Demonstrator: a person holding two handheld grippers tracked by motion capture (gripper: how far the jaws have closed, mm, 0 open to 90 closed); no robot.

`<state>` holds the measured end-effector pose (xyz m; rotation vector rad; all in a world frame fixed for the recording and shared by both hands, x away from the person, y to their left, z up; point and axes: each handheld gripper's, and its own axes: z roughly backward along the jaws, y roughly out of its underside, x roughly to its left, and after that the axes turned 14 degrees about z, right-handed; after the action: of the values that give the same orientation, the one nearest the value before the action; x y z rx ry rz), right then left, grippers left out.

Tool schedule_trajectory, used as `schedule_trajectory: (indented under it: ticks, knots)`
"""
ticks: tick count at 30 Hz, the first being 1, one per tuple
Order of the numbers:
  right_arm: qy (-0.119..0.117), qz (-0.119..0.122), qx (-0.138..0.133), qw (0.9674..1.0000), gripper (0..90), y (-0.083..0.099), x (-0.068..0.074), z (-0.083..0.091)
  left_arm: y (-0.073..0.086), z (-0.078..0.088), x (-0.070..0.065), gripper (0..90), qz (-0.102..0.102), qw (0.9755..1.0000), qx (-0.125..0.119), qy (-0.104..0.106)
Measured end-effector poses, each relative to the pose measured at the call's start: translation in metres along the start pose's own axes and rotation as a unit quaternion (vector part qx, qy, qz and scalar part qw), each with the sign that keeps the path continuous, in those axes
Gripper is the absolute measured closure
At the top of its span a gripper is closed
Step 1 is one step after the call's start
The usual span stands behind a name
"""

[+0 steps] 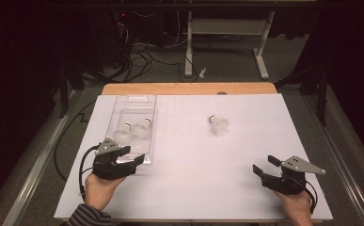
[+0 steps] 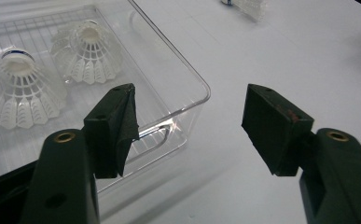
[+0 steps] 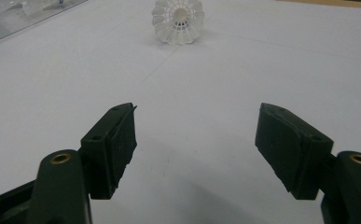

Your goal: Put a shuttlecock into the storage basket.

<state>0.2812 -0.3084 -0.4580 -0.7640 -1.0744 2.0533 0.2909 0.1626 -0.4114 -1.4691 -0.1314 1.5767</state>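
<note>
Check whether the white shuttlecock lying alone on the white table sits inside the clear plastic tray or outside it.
Outside: the lone white shuttlecock rests on the bare white table, apart from the clear plastic tray.

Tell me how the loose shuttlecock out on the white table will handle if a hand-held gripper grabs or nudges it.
The shuttlecock lies on its side, so a nudge would likely roll it in an arc around its cork end. Its open lattice skirt looks thin and light; it probably weighs very little and may skid away. That skirt would likely flex or crush under a hard squeeze, so the cork seems safer to grip.

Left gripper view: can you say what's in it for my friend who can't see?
Two open black jaws of the left gripper point at a clear plastic tray holding two white shuttlecocks on a white table.
</note>
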Motion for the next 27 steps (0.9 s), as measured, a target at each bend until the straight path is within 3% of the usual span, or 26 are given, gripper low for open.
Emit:
schedule_trajectory:
  ticks: [12, 27]
  knots:
    - [0.0, 0.0, 0.001, 1.0, 29.7, 0.0, 0.0, 0.0, 0.01, 0.0, -0.004, 36.3, -0.002, 0.9999, 0.005, 0.012]
    - [-0.001, -0.001, -0.001, 1.0, 29.7, 0.0, 0.0, 0.001, 0.025, -0.01, -0.014, 37.1, -0.01, 0.9993, 0.029, 0.02]
